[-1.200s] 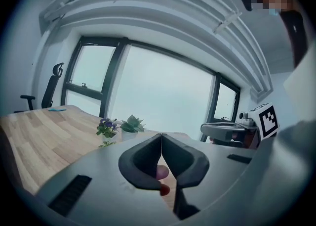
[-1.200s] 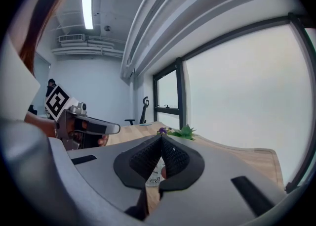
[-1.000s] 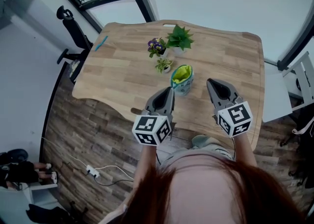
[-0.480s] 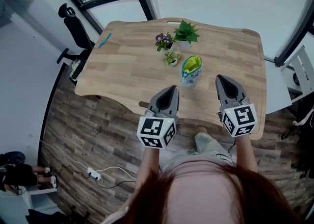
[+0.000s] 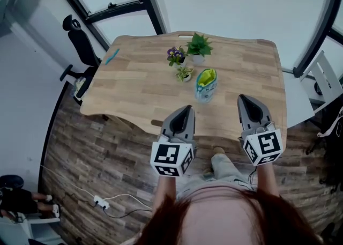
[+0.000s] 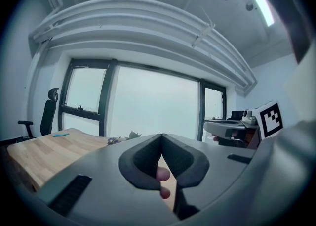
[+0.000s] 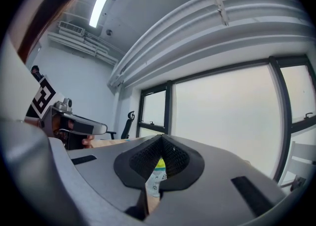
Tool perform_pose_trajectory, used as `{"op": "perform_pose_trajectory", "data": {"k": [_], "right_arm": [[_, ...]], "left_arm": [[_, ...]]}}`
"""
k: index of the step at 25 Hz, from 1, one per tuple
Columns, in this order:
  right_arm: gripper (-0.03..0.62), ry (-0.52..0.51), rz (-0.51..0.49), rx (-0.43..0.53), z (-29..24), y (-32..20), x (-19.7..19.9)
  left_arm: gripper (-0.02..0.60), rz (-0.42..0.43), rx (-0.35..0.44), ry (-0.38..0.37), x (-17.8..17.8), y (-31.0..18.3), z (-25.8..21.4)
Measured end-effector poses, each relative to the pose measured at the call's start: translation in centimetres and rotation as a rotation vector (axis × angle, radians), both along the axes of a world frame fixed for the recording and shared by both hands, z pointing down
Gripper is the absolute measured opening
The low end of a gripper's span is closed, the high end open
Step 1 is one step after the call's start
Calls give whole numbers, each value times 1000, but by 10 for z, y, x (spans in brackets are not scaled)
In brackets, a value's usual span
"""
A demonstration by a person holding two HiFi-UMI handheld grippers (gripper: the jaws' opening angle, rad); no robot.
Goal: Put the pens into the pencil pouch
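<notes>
**mk:** Jaws on both are pinched shut, nothing caught in either pair. The left gripper (image 5: pixel 187 110) and the right gripper (image 5: pixel 244 99) hang side by side over the near edge of the desk (image 5: pixel 134 86). They point away from the person, and their marker cubes face up at the head cam.

**jo:** ok, and where's the pouch?

**mk:** The pouch (image 5: pixel 206 84) lies on the desk, out ahead of the two grippers and roughly between them, clear of both. Its mouth gapes open and it's yellow-green inside. Can't tell if any pen is in there, too small. In the right gripper view a sliver of it shows through the gap under the closed tips.

**jo:** any pens lying loose?

**mk:** Just one that I can spot, a blue pen (image 5: pixel 111 56), or at least it looks like one. It's at the far left corner of the desk, well apart from the pouch and from both grippers. A black chair (image 5: pixel 77 32) stands off that corner.

**jo:** what else is on there?

**mk:** Three little pots. The small plant (image 5: pixel 184 72) is just beside the pouch. The purple flowers (image 5: pixel 174 54) and the leafy plant (image 5: pixel 199 45) sit behind it, toward the far edge.
</notes>
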State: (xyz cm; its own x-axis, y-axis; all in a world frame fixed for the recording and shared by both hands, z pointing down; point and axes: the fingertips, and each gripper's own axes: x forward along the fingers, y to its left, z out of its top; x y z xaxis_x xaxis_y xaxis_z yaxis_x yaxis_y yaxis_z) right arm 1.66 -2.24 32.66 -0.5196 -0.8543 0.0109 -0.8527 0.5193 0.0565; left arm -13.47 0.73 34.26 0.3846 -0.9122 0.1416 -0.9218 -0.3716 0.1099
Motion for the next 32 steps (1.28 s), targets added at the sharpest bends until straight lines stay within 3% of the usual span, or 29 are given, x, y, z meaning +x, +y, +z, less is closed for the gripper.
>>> {"op": "perform_pose_trajectory", "data": {"k": [17, 32], "right_arm": [[0, -34, -33, 46, -5, 40, -2], [0, -7, -48, 42, -1, 45, 0]], "left_arm": [[2, 6, 24, -94, 10, 40, 4], [2, 4, 40, -105, 17, 44, 6]]}}
